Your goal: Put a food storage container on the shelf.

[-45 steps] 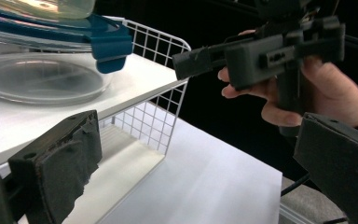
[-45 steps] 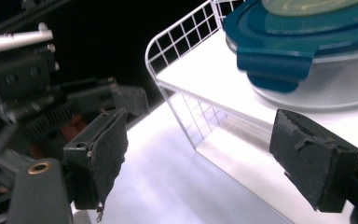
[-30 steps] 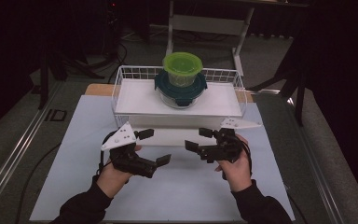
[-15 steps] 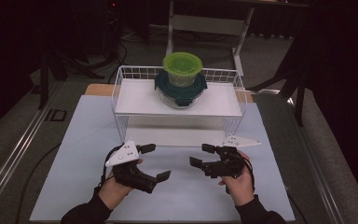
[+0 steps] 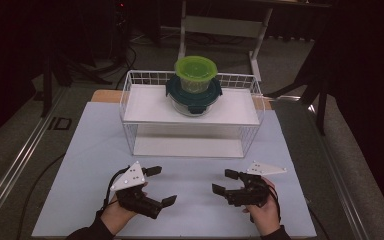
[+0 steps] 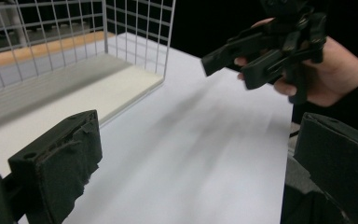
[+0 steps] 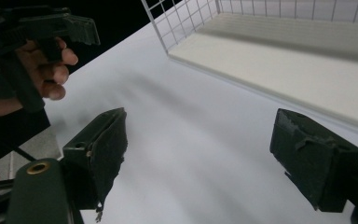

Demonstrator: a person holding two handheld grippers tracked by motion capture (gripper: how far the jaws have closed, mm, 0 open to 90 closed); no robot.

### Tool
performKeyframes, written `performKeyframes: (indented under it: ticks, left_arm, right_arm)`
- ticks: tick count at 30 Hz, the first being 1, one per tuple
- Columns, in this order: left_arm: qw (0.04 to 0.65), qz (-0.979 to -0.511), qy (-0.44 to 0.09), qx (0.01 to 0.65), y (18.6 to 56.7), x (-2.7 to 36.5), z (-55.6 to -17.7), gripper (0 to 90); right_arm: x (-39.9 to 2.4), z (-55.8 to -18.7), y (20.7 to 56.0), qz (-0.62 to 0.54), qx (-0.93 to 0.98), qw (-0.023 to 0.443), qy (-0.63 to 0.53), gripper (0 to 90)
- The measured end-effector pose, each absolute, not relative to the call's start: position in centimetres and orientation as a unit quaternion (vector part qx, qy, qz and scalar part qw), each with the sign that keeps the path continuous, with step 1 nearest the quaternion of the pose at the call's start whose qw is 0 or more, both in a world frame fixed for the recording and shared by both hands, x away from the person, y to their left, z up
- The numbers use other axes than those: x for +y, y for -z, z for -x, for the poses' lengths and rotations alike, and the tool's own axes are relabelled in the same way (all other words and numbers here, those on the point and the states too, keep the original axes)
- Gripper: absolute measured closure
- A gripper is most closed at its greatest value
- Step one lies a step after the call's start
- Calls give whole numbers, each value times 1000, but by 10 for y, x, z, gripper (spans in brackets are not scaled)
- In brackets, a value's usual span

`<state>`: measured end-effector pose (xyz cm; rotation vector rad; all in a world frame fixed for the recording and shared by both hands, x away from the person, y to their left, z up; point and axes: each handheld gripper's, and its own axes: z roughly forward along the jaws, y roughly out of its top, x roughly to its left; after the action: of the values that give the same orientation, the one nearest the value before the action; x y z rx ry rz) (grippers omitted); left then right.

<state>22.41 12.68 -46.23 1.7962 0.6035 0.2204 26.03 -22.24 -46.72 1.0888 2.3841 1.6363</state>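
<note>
Though well apart: grippers (image 5: 161, 186) (image 5: 222, 181), wire rack (image 5: 130, 102).

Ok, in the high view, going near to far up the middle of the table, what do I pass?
Left gripper and right gripper → wire rack → teal-lidded container → green-lidded container stacked on it.

We read just one marking: the letters "ID" (image 5: 59, 123), dark on the grey surface just beyond the left edge of the white mat (image 5: 95, 150). We make out nothing else legible.
</note>
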Motion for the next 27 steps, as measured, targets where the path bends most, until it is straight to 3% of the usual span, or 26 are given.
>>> performKeyframes:
  ticks: [27]
  left_arm:
    - [549, -786, -108, 262, 497, 151, -206, 6]
  right_arm:
    - [-285, -233, 497, -390, 758, 72, -518, 160]
